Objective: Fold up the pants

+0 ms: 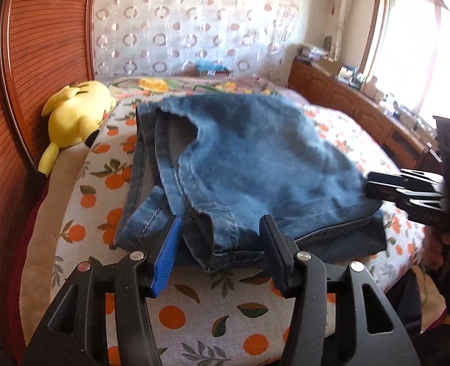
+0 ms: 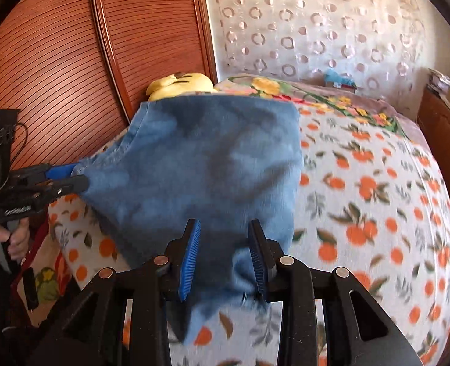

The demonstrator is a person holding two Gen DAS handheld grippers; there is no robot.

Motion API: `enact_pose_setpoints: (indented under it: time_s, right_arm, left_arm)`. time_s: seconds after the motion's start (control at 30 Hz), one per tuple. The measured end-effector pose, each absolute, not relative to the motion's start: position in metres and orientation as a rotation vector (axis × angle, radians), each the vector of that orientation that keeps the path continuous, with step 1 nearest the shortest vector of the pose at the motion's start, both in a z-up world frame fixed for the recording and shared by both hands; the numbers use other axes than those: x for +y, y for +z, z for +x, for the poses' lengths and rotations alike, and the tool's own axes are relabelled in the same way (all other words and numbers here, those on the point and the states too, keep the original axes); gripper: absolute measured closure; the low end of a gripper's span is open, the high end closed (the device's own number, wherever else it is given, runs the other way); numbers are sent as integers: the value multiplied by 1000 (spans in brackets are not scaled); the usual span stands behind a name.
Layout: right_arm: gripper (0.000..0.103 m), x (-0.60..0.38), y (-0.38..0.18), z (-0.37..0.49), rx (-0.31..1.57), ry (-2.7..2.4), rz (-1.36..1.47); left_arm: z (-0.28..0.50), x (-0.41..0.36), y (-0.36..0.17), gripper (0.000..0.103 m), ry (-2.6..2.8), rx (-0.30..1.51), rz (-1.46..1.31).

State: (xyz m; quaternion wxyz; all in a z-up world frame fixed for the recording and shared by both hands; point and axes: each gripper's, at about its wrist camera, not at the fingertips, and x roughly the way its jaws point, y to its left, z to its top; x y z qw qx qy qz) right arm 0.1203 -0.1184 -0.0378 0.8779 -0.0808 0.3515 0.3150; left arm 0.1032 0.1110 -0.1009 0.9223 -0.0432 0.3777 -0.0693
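Pants (image 1: 255, 158): blue denim, folded into a thick stack on the bed, near its foot end; we see them close to the headboard side edge in the left wrist view.
Pants, texture: soft faded weave on top, darker stitched hems and seams along the left side, one frayed cut edge.
Left gripper (image 1: 222, 244): our fingers stand spread, a corner of the denim lying between the blue ribbed pad and the black one; neither pad presses on it.
Right gripper (image 2: 223, 256): our fingers stand partly spread with a fold of denim hanging between them; the cloth looks loose there, blurred by motion, so we read no pinch.
Bed cover (image 2: 377, 183): pale cloth printed with oranges and leaves, rounded off at the edges.
Open room: plenty of bare cover to the right of the pants in the right wrist view; little on the headboard side.
Headboard (image 1: 42, 61): reddish ribbed wood, curved frame.
Plush toy (image 1: 75, 113): yellow, soft, lying against the headboard, apart from the pants.
Cabinet (image 1: 362, 113): brown wood along the far side under the window.
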Motion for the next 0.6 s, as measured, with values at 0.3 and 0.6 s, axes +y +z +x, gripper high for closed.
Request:
enact_pose_setpoints:
  time_s: [0.3, 0.6]
  right_arm:
    - [68, -132, -58, 105, 765, 636, -127]
    - [68, -133, -47, 132, 726, 672, -44]
  left_arm:
    - [107, 114, -122, 49, -126, 827, -82]
    - [102, 116, -111, 49, -99, 801, -78]
